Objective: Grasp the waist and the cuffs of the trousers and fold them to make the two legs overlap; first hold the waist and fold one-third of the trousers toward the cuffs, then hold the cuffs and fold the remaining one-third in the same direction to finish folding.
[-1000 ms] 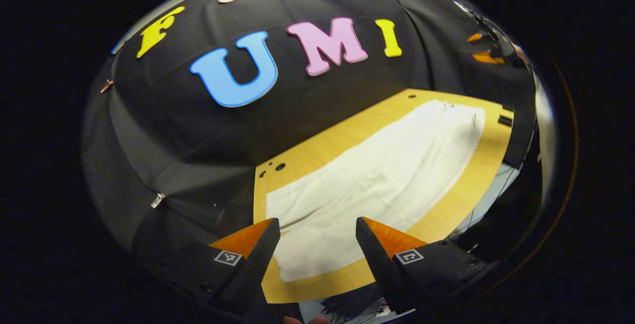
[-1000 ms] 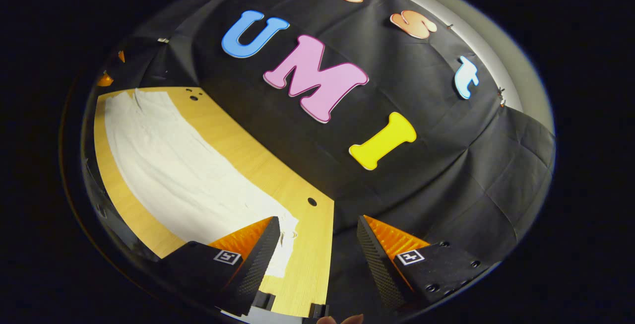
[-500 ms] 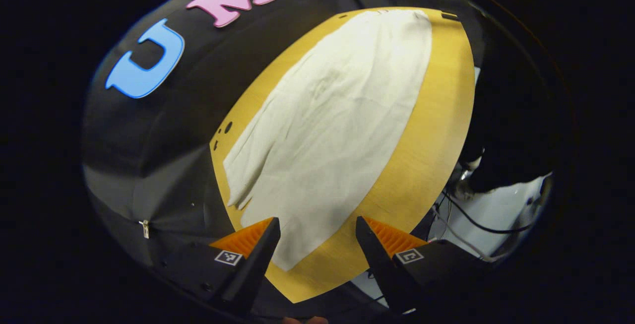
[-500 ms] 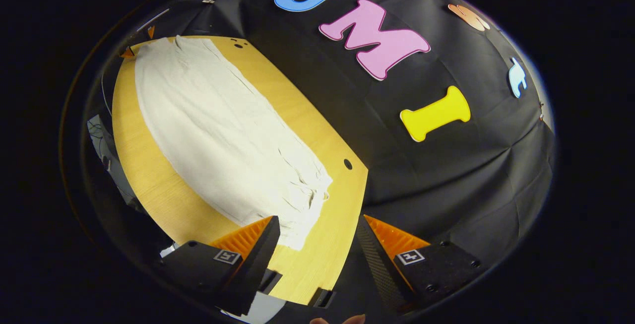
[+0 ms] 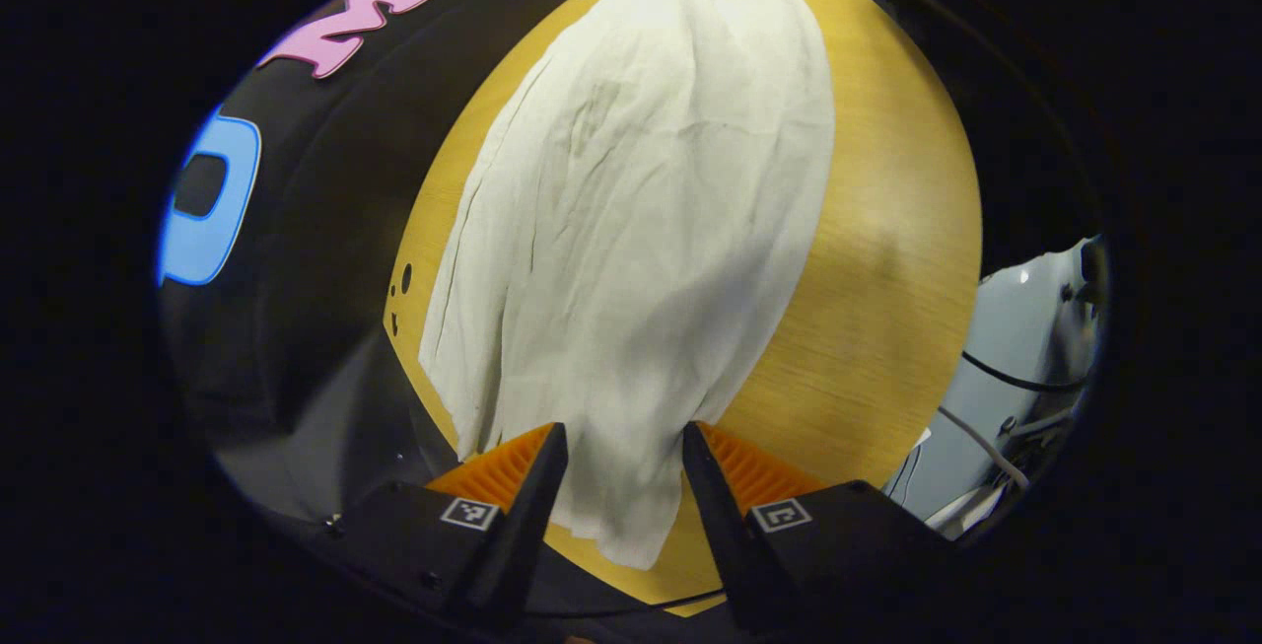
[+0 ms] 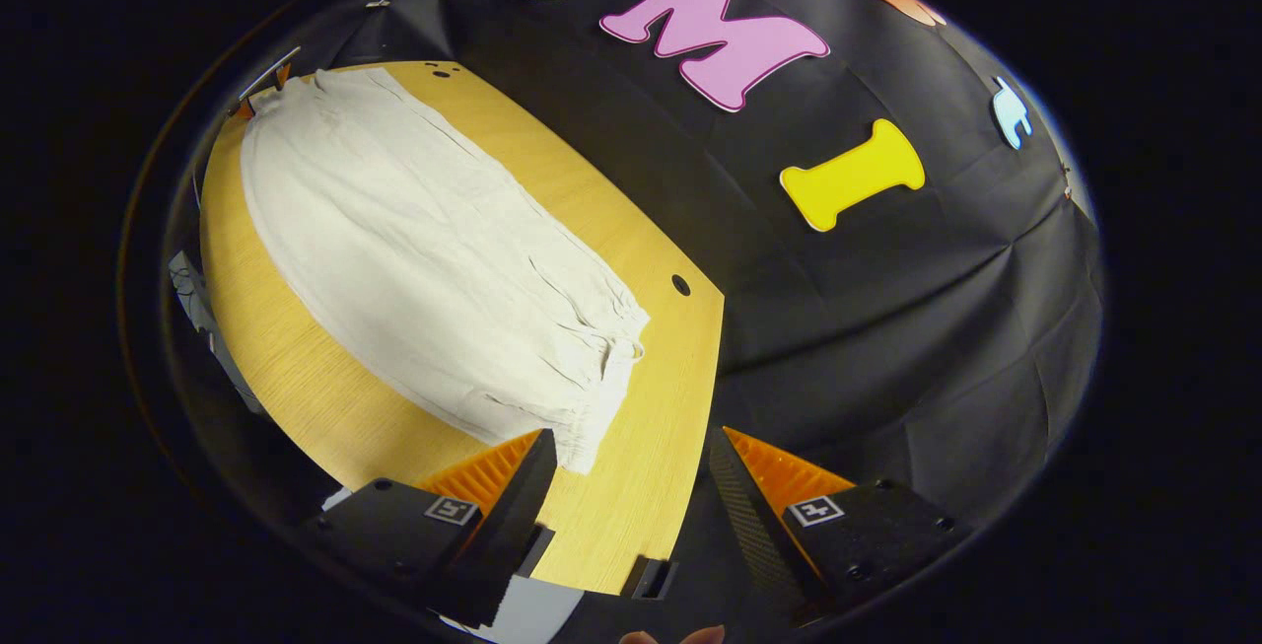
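In the left gripper view the left claw (image 5: 616,471) stands apart, straddling the cuff end of the soft, light trousers (image 5: 641,230) lying lengthwise along the bench (image 5: 887,279), while in the right gripper view the right claw (image 6: 631,481) gapes empty beside the gathered waist (best pinched at its corners).

Your left gripper's fingers (image 5: 527,486) cover the trousers' (image 5: 641,230) cuff corners; contact there can't be judged.
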`<state>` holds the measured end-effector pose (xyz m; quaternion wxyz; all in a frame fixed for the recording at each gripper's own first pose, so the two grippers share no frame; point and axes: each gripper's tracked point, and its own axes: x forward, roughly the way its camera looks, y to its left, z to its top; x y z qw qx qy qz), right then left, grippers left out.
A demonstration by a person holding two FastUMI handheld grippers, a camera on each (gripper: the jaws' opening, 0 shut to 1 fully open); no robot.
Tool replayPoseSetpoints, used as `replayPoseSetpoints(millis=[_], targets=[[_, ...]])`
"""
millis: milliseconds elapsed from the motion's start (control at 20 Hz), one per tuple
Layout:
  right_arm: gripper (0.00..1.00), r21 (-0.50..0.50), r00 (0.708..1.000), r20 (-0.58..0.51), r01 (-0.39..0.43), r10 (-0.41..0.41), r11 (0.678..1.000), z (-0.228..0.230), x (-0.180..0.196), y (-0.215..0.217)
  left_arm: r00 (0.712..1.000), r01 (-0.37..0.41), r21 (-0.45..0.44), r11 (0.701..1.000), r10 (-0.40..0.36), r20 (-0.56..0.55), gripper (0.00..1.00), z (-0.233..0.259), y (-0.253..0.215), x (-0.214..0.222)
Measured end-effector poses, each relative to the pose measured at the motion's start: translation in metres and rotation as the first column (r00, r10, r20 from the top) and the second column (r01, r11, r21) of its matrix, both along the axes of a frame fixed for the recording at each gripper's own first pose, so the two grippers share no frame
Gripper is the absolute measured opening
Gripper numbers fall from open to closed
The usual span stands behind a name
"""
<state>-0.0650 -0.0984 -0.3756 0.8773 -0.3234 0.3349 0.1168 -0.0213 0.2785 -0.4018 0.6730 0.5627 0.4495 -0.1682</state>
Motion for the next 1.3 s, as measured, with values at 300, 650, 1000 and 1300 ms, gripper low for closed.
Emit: replayPoseSetpoints(millis=[300, 650, 1000, 1300], targets=[[0.97, -0.019, 0.999, -0.033, -0.024, 0.023, 1.000, -0.011, -0.004, -0.014, 0.994, -0.019, 0.102, 0.995, 0.030, -0.102, 0.09, -0.011, 0.008, 0.019], [0.97, -0.168, 0.942, -0.097, -0.335, 0.323, 0.927, -0.046, -0.004, -0.004, 0.972, -0.138, 0.053, 0.989, 0.146, -0.184, 0.06, -0.012, 0.006, 0.019], [0.98, -0.211, 0.816, -0.244, -0.572, 0.524, 0.793, -0.109, 0.004, 0.015, 0.968, -0.159, 0.073, 0.985, 0.170, -0.184, 0.06, -0.012, 0.006, 0.019], [0.97, -0.180, 0.756, -0.308, -0.643, 0.578, 0.744, -0.133, 0.026, 0.028, 0.965, -0.160, 0.077, 0.984, 0.173, -0.199, 0.06, -0.012, 0.005, 0.020]])
